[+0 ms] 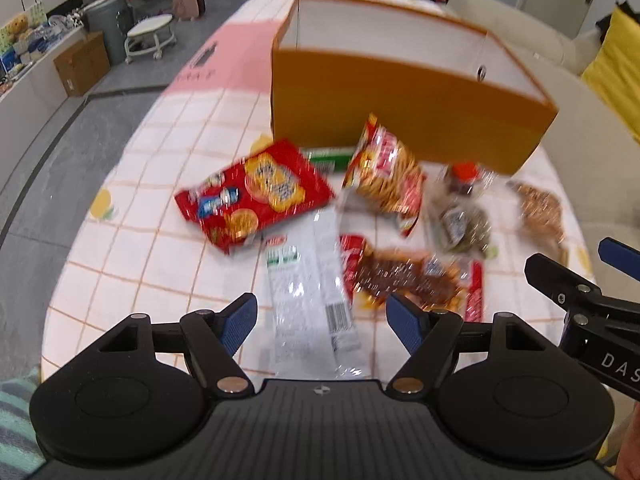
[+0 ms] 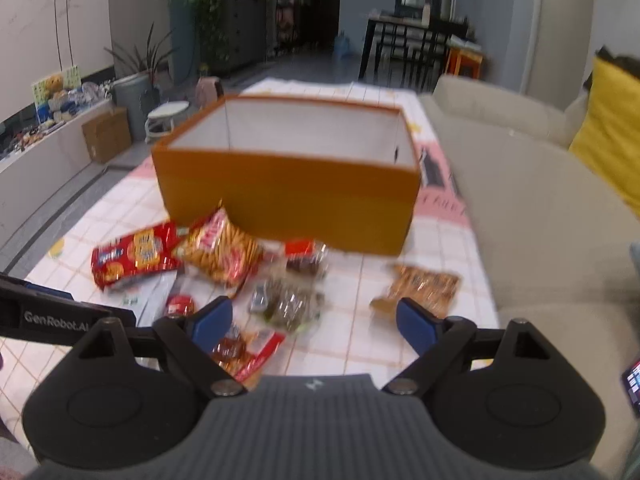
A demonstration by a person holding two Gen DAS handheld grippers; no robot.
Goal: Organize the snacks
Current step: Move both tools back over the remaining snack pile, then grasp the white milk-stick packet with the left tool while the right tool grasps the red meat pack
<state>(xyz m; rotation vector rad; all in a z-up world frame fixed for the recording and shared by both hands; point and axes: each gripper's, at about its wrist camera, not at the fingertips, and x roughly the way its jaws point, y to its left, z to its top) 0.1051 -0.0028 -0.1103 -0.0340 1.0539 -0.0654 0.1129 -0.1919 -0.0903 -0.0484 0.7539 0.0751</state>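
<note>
An open orange box with a white inside stands on the table; nothing shows inside it. In front of it lie several snack packs: a red cracker bag, an orange stick-snack bag, a clear white wrapper, a brown-and-red pack, a clear pack of dark snacks and a brown pack. My left gripper is open and empty above the white wrapper. My right gripper is open and empty above the packs.
The table has a white checked cloth with a pink band. A beige sofa with a yellow cushion runs along the right. A stool, a cardboard box and a planter stand on the floor to the left.
</note>
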